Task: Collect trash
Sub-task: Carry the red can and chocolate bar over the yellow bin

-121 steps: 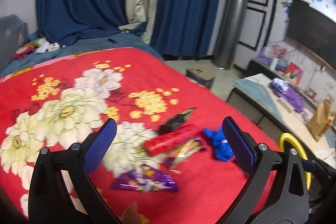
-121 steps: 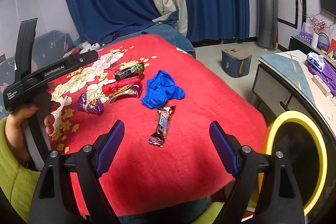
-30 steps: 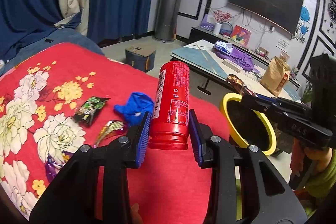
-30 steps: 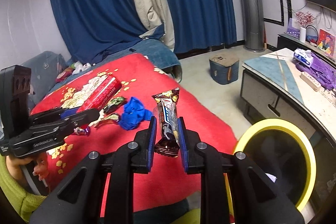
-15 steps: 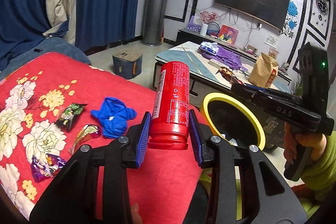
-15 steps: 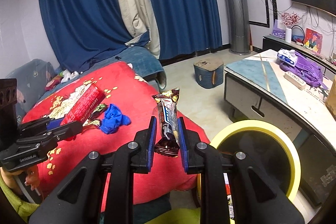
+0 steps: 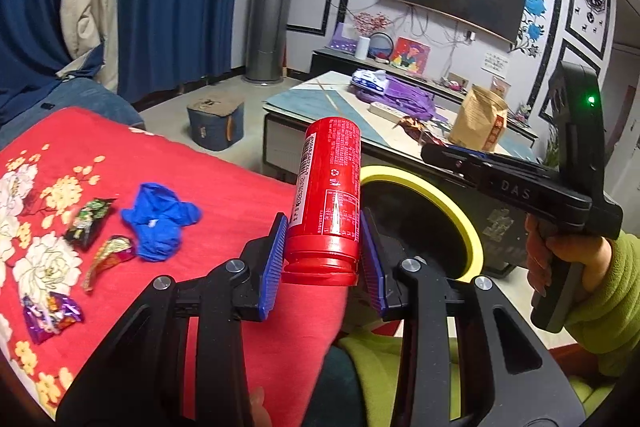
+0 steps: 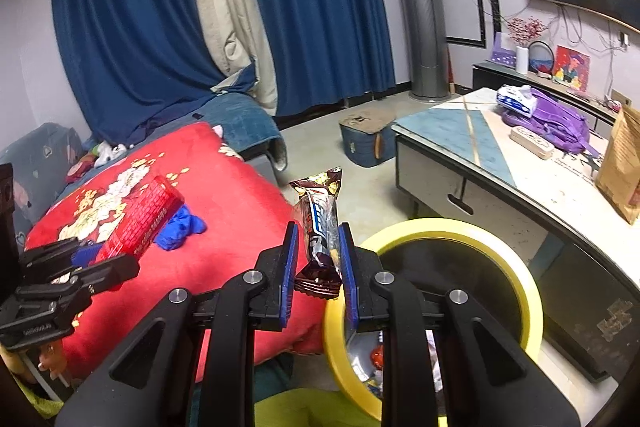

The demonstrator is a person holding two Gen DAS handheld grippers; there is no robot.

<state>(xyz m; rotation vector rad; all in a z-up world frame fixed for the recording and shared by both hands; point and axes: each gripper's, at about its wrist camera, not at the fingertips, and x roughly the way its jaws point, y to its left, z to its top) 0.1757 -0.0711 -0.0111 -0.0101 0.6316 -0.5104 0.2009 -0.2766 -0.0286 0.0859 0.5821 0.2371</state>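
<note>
My left gripper (image 7: pixel 322 259) is shut on a red cylindrical can (image 7: pixel 328 195), held upright at the edge of the red bed near a yellow-rimmed bin (image 7: pixel 432 195). My right gripper (image 8: pixel 319 267) is shut on a brown candy bar wrapper (image 8: pixel 320 223), held above the near rim of the bin (image 8: pixel 460 231). Trash shows inside the bin in the right wrist view. On the bed lie a crumpled blue glove (image 7: pixel 160 219), a green-black wrapper (image 7: pixel 89 222), a gold-red wrapper (image 7: pixel 108 255) and a purple wrapper (image 7: pixel 50 315).
A red floral blanket (image 7: pixel 224 195) covers the bed. A low coffee table (image 8: pixel 480 143) behind the bin holds a purple bag and a brown paper bag (image 7: pixel 480 119). A small blue stool (image 8: pixel 366 139) stands on the floor. Blue curtains hang behind.
Both grippers have swung right, away from the bed and toward the bin, each still holding its item. The bin now looms larger in both views.
</note>
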